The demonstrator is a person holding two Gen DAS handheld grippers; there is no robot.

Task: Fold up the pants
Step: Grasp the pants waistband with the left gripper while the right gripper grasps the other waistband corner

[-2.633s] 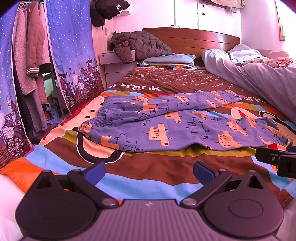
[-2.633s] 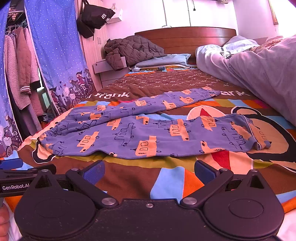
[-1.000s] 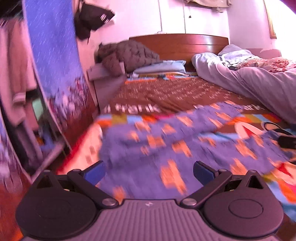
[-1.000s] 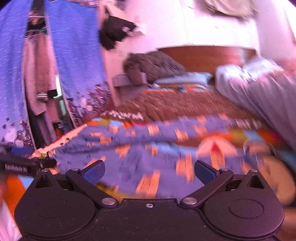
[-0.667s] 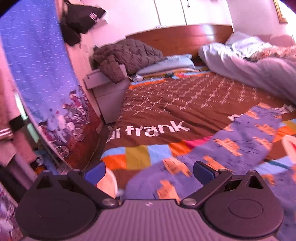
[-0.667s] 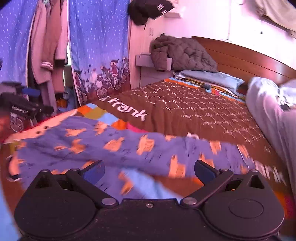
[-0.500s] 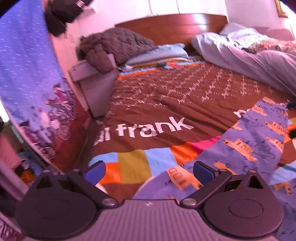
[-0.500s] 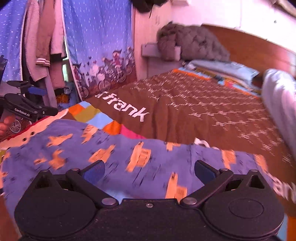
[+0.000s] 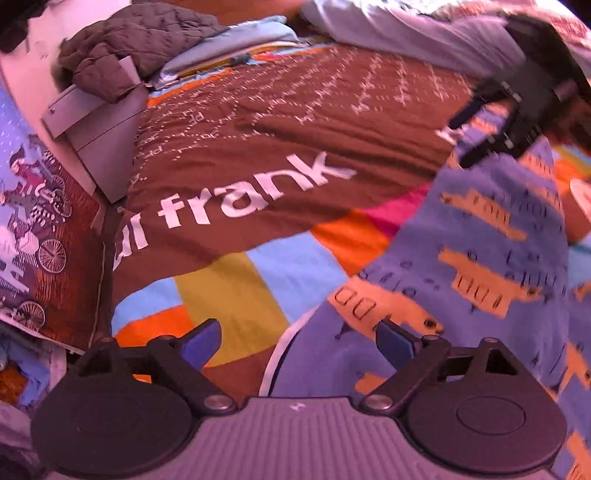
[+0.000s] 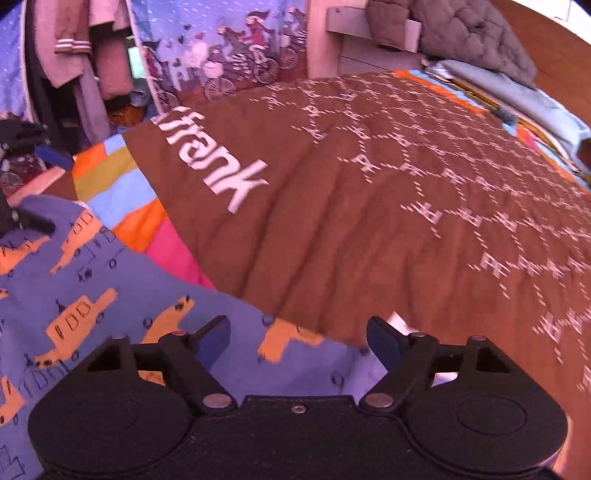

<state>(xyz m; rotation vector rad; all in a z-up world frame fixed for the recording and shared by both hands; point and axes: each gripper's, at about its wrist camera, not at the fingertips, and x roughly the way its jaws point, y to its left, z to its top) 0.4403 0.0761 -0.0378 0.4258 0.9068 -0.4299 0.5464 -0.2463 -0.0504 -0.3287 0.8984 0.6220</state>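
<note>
Purple-blue pants (image 9: 491,258) printed with orange cars lie spread on the colourful bedspread (image 9: 258,122). My left gripper (image 9: 298,341) points down at their far left edge. Its jaws are closing, with the cloth's edge under the right finger (image 9: 395,341) and nothing pinched. My right gripper (image 10: 299,341) hovers over the far edge of the pants (image 10: 92,295) near one end. Its jaws are also closing, with cloth lying between the fingers but not gripped. In the left wrist view the right gripper (image 9: 471,134) shows at the upper right, over the same edge.
A brown quilted jacket (image 9: 140,40) lies on a grey nightstand (image 9: 99,122) by the headboard. A grey duvet (image 9: 406,26) is bunched at the far right. A blue bicycle-print curtain (image 10: 221,44) and hanging clothes (image 10: 74,44) stand left of the bed.
Both grippers swept forward across the pants to their far edge and tipped downward. Their jaws have narrowed a little. The pants lie as before.
</note>
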